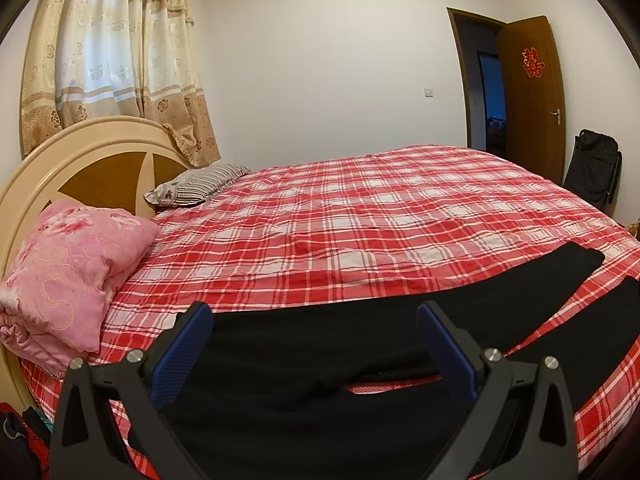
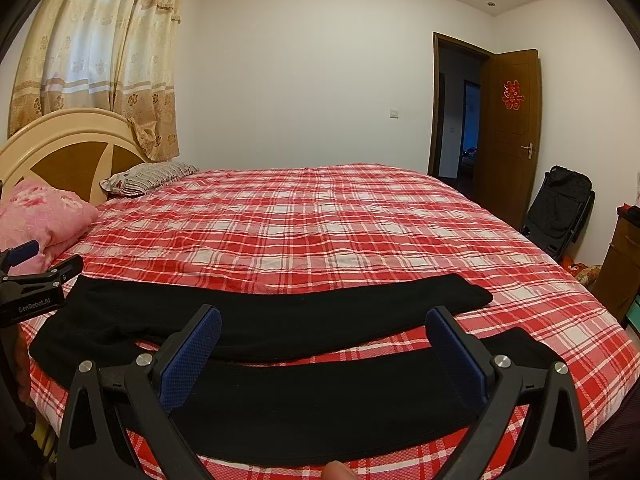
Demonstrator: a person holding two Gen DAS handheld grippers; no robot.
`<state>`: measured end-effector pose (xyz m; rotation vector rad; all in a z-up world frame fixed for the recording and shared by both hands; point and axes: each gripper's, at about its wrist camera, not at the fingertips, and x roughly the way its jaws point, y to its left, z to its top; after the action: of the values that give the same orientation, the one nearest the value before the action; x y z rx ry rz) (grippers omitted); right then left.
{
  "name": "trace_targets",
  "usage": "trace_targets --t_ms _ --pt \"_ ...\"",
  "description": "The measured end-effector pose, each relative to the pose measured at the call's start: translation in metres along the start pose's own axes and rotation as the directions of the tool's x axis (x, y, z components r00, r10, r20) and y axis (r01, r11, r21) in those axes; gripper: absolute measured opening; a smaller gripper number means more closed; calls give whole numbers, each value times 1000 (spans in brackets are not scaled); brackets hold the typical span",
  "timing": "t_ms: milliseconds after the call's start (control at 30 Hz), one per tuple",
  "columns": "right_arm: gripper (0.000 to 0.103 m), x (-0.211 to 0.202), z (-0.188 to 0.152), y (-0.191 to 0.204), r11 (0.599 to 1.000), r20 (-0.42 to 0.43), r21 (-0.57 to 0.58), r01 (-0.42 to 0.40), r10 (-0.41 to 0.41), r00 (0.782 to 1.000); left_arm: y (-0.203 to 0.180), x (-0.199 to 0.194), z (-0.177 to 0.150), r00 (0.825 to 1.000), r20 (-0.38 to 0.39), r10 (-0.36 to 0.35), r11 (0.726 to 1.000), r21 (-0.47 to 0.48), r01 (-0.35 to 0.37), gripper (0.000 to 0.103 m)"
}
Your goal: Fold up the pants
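Note:
Black pants (image 1: 312, 364) lie flat along the near edge of a red plaid bed (image 1: 360, 216), waist to the left, two legs spread apart to the right. My left gripper (image 1: 314, 320) is open and empty above the waist part. My right gripper (image 2: 322, 322) is open and empty above the near leg (image 2: 328, 404); the far leg (image 2: 320, 312) lies just beyond. The left gripper also shows in the right wrist view (image 2: 28, 268) at the left edge, near the waist.
A pink folded quilt (image 1: 68, 272) and a striped pillow (image 1: 200, 186) lie by the headboard (image 1: 80, 160) at the left. A brown door (image 1: 532, 96) stands open at the back right, with a black folded stroller (image 1: 592, 168) beside it. A wooden cabinet (image 2: 620, 264) stands at the far right.

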<state>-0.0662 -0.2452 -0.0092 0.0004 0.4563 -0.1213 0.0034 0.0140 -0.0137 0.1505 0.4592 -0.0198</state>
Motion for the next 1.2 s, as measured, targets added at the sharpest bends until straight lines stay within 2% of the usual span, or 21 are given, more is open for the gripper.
trace_targets --t_ms 800,1200 --pt "102 4 -3 2 1000 -9 2 -7 7 1000 11 4 -5 1000 -19 -6 1000 -19 6 103" --pt "102 27 -12 -5 999 -53 4 -34 35 998 14 19 -12 997 -64 -34 999 -14 33 103"
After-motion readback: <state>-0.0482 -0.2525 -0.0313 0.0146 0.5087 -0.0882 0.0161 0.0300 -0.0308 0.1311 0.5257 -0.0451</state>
